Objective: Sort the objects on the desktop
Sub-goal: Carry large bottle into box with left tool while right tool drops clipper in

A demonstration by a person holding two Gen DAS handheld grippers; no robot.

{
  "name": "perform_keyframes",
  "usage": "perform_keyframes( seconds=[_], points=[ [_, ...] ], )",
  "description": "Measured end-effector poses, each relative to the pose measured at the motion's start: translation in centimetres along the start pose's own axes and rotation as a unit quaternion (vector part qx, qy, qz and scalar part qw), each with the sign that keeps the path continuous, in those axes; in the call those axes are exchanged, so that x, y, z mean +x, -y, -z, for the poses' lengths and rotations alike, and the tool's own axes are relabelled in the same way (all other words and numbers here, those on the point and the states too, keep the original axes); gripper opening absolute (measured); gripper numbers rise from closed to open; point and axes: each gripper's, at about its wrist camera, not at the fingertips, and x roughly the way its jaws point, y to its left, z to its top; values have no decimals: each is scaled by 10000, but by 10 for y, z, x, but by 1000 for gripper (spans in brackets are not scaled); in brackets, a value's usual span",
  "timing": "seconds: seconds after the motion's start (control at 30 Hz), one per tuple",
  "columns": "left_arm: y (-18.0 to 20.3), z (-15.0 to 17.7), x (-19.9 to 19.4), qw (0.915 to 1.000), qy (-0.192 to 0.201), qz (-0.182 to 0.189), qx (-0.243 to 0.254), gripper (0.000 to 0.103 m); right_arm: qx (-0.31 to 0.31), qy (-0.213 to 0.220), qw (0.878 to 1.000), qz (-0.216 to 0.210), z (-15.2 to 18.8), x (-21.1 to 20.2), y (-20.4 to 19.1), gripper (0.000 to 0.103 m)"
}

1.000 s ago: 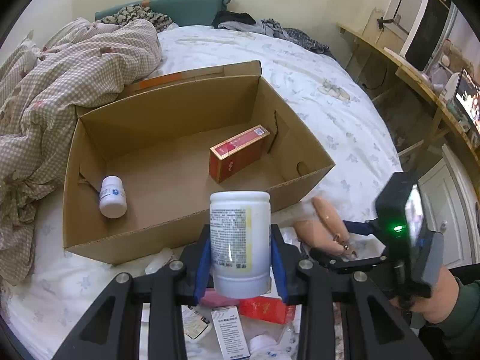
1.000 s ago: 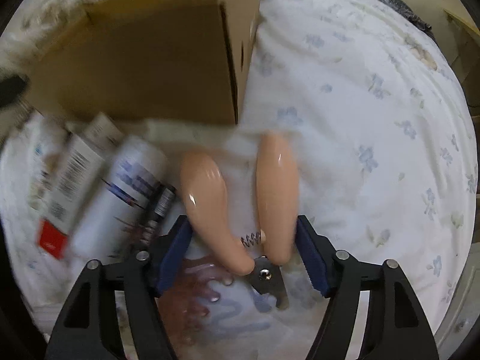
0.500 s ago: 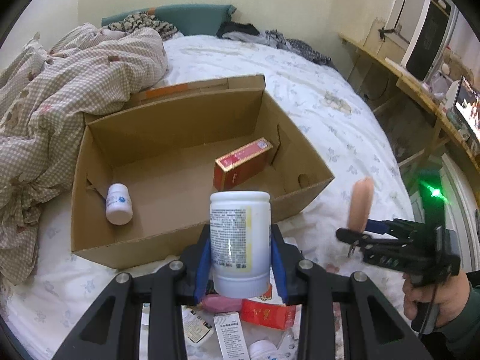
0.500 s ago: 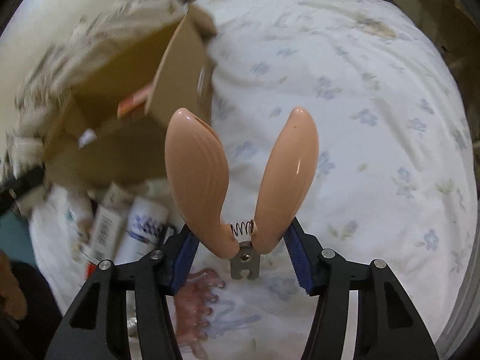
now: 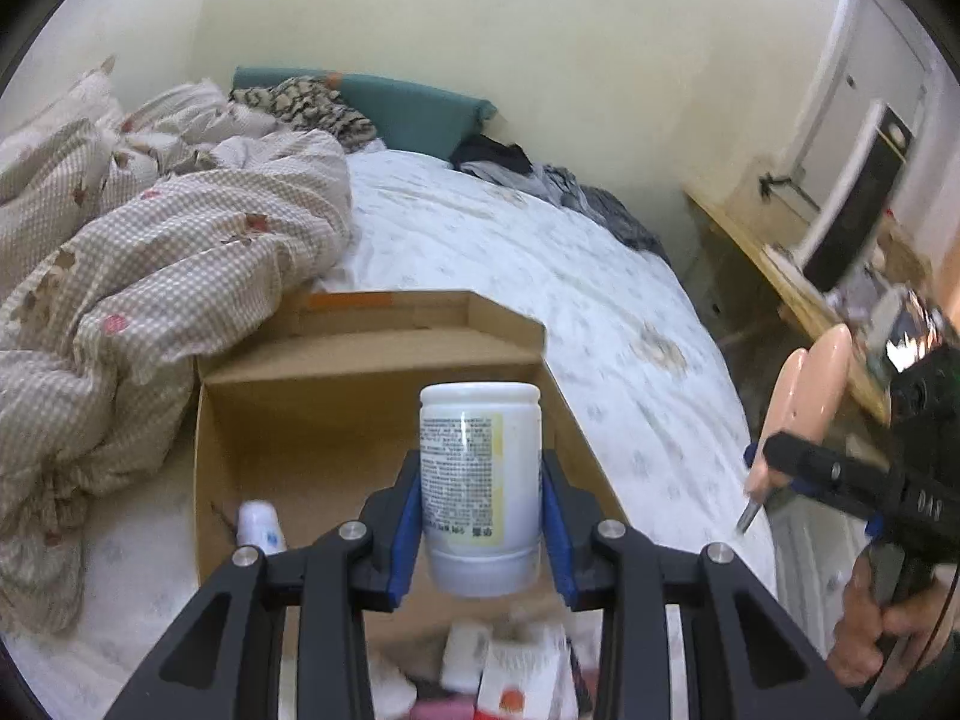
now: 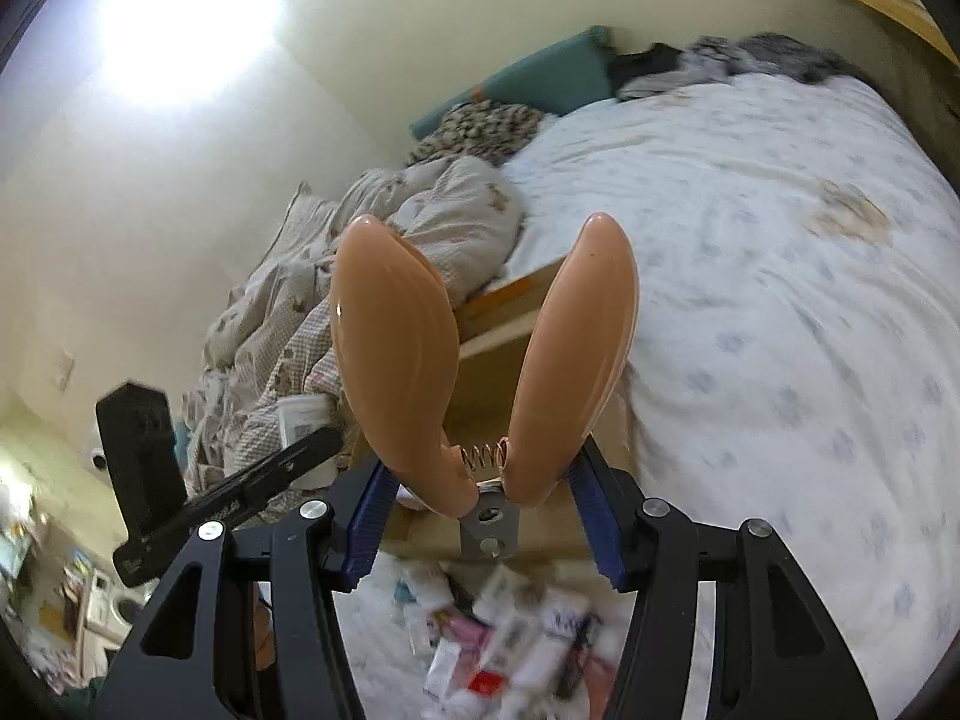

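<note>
Lifted since a second ago: both my grippers, now above cardboard box (image 5: 336, 420) on bed (image 5: 540, 276). Small white bottle (image 5: 259, 525) inside box, near left wall. Left gripper (image 5: 480, 507) jaws clamped on white jar (image 5: 480, 480), over box's near edge. Right gripper (image 6: 483, 501) jaws closed on peach-handled clippers (image 6: 480, 360), right of box.

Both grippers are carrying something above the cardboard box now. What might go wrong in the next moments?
1. The left gripper holds the white bottle only near its lower end, with most of the body sticking out; it may tip or slip.
2. The right gripper grips the peach-handled clippers by their sprung handles; they could squirm out.
3. The two grippers are close above the cardboard box and may collide.
</note>
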Motion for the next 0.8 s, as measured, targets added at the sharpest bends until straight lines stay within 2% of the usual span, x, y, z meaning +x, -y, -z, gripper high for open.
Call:
perform_keyframes(
  seconds=[0.13,0.23,0.43,0.57,0.77,0.8],
  points=[
    [-22,-14,25,9996,-112,-131,-237,35,-21,-325,9995,-7,-15,50,1,60],
    [-39,-9,49,9983,-395,-265,-334,35,-161,-611,9980,71,-7,80,1,60],
    [-73,4,76,9926,-840,-281,-830,35,-442,-1036,9933,247,8,127,1,60],
    [-77,12,85,9894,-1054,-415,-913,35,-317,-1168,9921,341,19,145,9,60],
    [-72,19,93,9876,-1264,-506,-787,36,-369,-1228,9898,615,24,150,9,63],
    [-72,21,95,9864,-1334,-514,-813,41,-368,-1286,9888,665,25,150,8,66]
  ],
)
